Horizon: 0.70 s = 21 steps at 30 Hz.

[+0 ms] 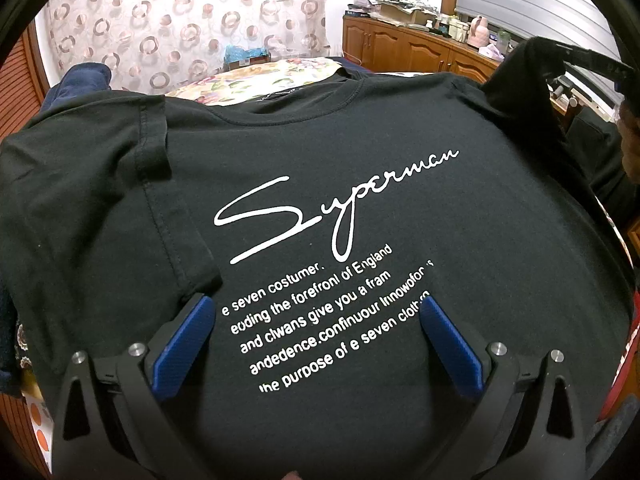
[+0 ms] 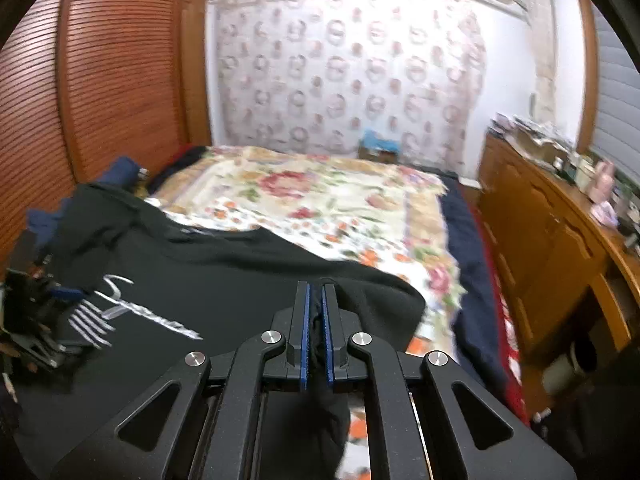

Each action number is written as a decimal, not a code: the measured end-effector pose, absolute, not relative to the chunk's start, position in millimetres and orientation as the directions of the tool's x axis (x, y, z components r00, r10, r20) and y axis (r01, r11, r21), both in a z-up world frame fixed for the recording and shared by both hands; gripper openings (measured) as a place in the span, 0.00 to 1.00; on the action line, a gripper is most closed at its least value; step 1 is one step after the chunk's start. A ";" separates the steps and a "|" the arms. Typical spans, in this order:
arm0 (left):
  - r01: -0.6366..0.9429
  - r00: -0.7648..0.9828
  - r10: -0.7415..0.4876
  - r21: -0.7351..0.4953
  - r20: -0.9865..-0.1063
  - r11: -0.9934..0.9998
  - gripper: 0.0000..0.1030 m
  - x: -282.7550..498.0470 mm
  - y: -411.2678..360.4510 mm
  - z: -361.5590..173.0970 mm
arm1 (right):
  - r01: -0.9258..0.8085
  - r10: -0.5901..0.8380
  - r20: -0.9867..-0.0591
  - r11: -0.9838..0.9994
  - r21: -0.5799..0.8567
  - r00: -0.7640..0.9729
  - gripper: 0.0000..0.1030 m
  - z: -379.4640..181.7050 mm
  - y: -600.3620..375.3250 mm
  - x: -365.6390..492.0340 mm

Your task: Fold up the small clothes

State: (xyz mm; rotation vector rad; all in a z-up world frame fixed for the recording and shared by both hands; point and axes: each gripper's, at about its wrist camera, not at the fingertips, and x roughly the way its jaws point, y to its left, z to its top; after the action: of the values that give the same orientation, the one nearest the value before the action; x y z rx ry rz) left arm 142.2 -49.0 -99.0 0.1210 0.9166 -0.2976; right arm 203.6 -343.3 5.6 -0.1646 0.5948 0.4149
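The black T-shirt (image 1: 360, 184) lies spread front-up across the flowered bedspread (image 2: 320, 200), filling nearly the whole left wrist view, its white "Superman" script slanting up through the middle of the frame and the smaller print lines running down toward the bottom. The left gripper (image 1: 316, 320) hangs over the shirt's lower chest at the bottom of the frame, jaws spread wide, blue pads flanking the printed lines with nothing between them but the fabric lying below. At the left of that view, one sleeve (image 1: 160, 200) is folded in over the body of the shirt, its hem ending just above the left blue pad. Over to the upper right of the frame, the other sleeve is pulled up off the bed, pinched in dark jaws. Switch to the right wrist view, a bit blurred: the right gripper (image 2: 316, 320) sits low in the centre with its jaws pressed close together, a bunch of black fabric squeezed between the blue pads and hanging below them. The rest of the shirt stretches away to the left of that frame, and the left gripper shows at the far left edge. A wooden cabinet (image 2: 540, 240) runs along the right side.
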 end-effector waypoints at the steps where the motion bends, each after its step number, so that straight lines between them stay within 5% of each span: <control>1: 0.304 0.571 -0.201 -0.023 -0.796 0.952 1.00 142.8 -48.5 -99.1 | -0.440 0.345 -0.574 0.897 -0.030 0.743 0.03 4.9 -335.7 202.8; 9: 0.251 0.668 -0.185 -0.015 -0.721 0.968 1.00 125.2 -43.0 -81.2 | -0.521 0.389 -0.650 0.854 -0.012 0.653 0.04 -22.4 -296.5 198.9; 16: 0.261 0.734 -0.236 -0.056 -0.637 0.964 1.00 103.7 -33.1 -48.5 | -0.439 0.339 -0.632 0.898 -0.003 0.697 0.30 -18.6 -332.9 203.9; 21: 0.283 0.750 -0.262 -0.063 -0.608 0.957 1.00 96.0 -35.6 -34.5 | -0.366 0.253 -0.679 0.930 -0.025 0.690 0.36 -32.7 -355.4 220.0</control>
State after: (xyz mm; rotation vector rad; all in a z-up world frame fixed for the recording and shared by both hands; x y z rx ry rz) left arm 96.0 -35.6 -34.5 0.0339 0.6590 -0.2975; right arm 220.0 -355.4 -32.7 -0.1639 0.7324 0.3482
